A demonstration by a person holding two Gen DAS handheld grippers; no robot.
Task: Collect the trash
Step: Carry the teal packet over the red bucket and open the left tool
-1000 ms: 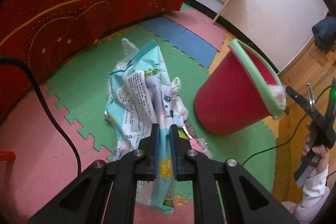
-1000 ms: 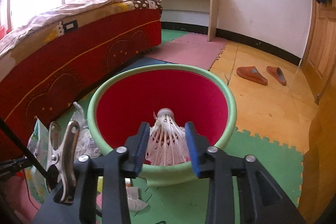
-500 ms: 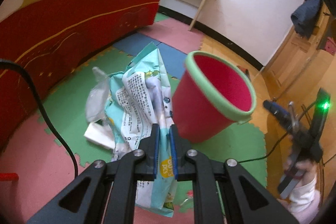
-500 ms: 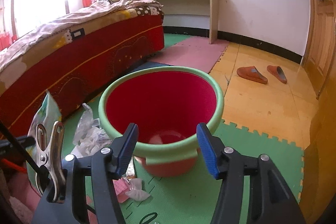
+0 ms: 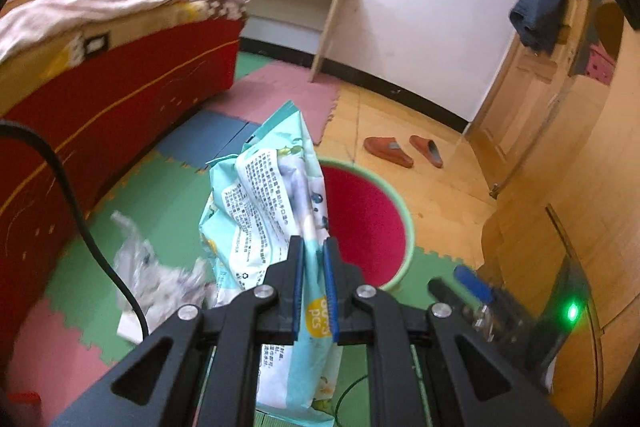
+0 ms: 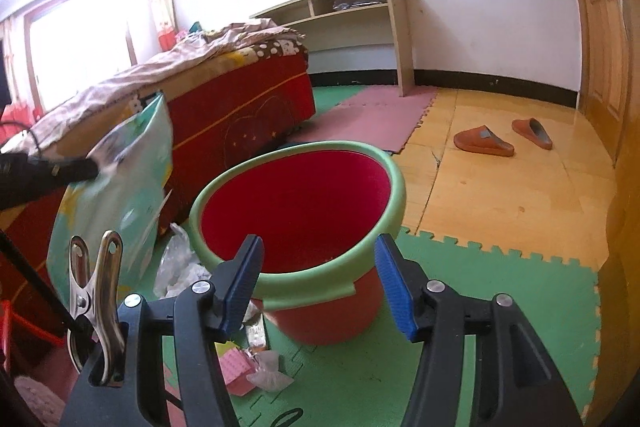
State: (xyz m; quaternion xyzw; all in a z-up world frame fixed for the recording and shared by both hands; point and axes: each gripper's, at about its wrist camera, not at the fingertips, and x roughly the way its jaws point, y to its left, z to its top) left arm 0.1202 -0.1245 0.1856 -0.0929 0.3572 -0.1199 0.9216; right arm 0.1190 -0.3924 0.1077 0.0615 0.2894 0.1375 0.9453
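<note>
My left gripper [image 5: 313, 259] is shut on a light-blue wipes packet [image 5: 272, 203] and holds it in the air, left of and above the red bucket with a green rim [image 5: 368, 223]. In the right wrist view the packet [image 6: 120, 179] hangs left of the bucket [image 6: 298, 211], with the left gripper's dark fingers on it. My right gripper [image 6: 318, 279] is open and empty, just in front of the bucket's near rim. Crumpled clear plastic [image 5: 148, 267] and white paper lie on the mat left of the bucket; pink and white scraps [image 6: 248, 371] lie by its base.
A red bed [image 5: 100, 79] runs along the left. A wooden shelf [image 6: 360, 19] stands at the far wall. Two orange slippers [image 6: 500, 139] lie on the wood floor to the right. A black cable [image 5: 80, 211] crosses the left view. A metal clip [image 6: 94, 291] sits on the right tool.
My left gripper has lifted the packet and swung toward the bucket. My right gripper let the shuttlecock fall into the bucket, opened wider and drew back a little.
</note>
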